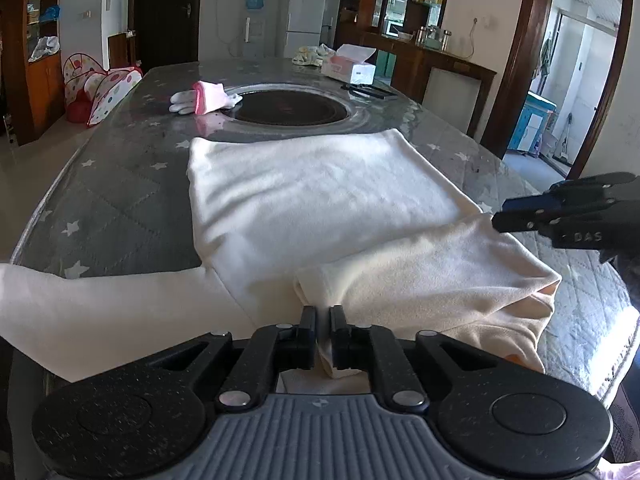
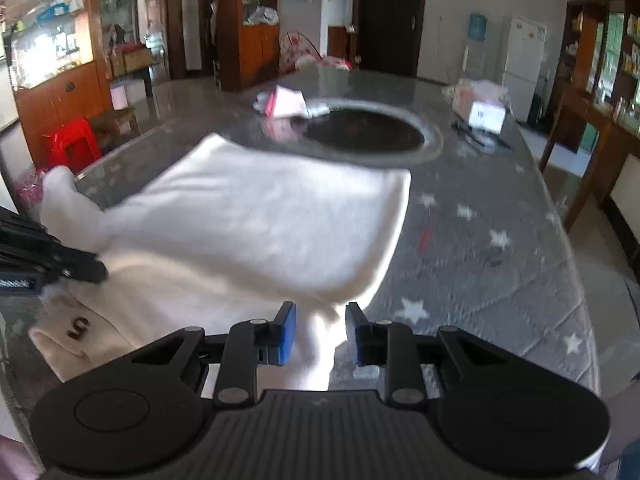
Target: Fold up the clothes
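Observation:
A cream long-sleeved top (image 1: 320, 196) lies flat on the grey star-patterned table (image 1: 120, 200). One sleeve (image 1: 80, 312) trails off to the left. A folded-over part (image 1: 440, 276) rises across the near right side. My left gripper (image 1: 323, 320) is shut on a bunch of this cream fabric at the near edge. My right gripper (image 1: 496, 218) holds the far end of the same fold. In the right wrist view the top (image 2: 260, 216) is blurred, cloth fills the gap between my right gripper's (image 2: 321, 332) blue pads, and the left gripper (image 2: 86, 272) pinches cloth beside a "5" mark (image 2: 78, 328).
A dark round hob (image 1: 288, 108) is set into the table's middle, just beyond the top. Pink and white gloves (image 1: 204, 98) lie at its left, a tissue box (image 1: 352, 66) farther back right. The table edge (image 1: 624, 320) curves close on the right. Cabinets and a fridge (image 1: 306, 16) stand behind.

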A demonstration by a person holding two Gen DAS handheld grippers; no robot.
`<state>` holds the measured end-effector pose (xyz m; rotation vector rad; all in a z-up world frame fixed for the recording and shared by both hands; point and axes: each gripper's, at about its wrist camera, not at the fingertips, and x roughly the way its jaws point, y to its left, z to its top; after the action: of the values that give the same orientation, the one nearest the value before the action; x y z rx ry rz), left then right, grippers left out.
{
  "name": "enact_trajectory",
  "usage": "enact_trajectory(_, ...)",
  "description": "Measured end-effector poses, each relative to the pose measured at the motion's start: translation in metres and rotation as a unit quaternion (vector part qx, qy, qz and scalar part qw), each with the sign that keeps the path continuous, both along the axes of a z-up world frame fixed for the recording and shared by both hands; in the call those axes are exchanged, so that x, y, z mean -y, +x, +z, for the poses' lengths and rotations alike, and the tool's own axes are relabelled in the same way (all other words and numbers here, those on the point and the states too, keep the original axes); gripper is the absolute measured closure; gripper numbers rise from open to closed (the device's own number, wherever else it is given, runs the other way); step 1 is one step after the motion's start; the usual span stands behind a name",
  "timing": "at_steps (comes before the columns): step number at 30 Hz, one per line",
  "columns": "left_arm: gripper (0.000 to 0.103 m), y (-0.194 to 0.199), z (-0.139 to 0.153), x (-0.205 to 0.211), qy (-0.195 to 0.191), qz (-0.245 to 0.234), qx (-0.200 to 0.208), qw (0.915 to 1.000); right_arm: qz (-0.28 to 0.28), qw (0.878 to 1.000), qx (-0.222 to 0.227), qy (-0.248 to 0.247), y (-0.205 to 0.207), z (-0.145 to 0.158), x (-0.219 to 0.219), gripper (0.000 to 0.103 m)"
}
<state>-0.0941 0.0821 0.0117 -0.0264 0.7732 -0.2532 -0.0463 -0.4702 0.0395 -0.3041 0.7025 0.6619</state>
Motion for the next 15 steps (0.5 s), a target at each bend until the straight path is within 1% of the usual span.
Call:
enact_trajectory(3, 0.09, -0.002, -0.001, -0.001, -0.001, 0.003, 0.002, 1.0, 0.017, 1.0, 0.006, -0.004, -0.005, 0.002, -0.007, 0.077)
enact_trajectory(6, 0.084, -0.006, 0.001, -0.005, -0.005, 0.009, 0.003, 0.9999, 0.023, 1.0, -0.013, -0.016, -0.003, -0.013, -0.015, 0.076)
enact_trajectory(9, 0.08, -0.013, 0.008, -0.017, -0.005, 0.024, 0.016, 0.9996, 0.026, 0.999, -0.001, -0.027, -0.006, -0.014, -0.021, 0.076)
enact_trajectory(11, 0.07, -0.016, 0.013, -0.031, -0.002, 0.053, 0.027, 0.9982, 0.033, 0.999, 0.006, -0.019, -0.011, -0.007, -0.022, 0.076)
enact_trajectory(13, 0.067, -0.019, 0.018, -0.046, 0.0, 0.082, 0.039, 0.9959, 0.045, 0.999, 0.014, -0.014, -0.016, 0.0, -0.026, 0.076)
enact_trajectory(15, 0.065, -0.018, 0.021, -0.066, 0.003, 0.128, 0.042, 0.9909, 0.057, 0.998, 0.009, -0.009, -0.019, 0.001, -0.031, 0.076)
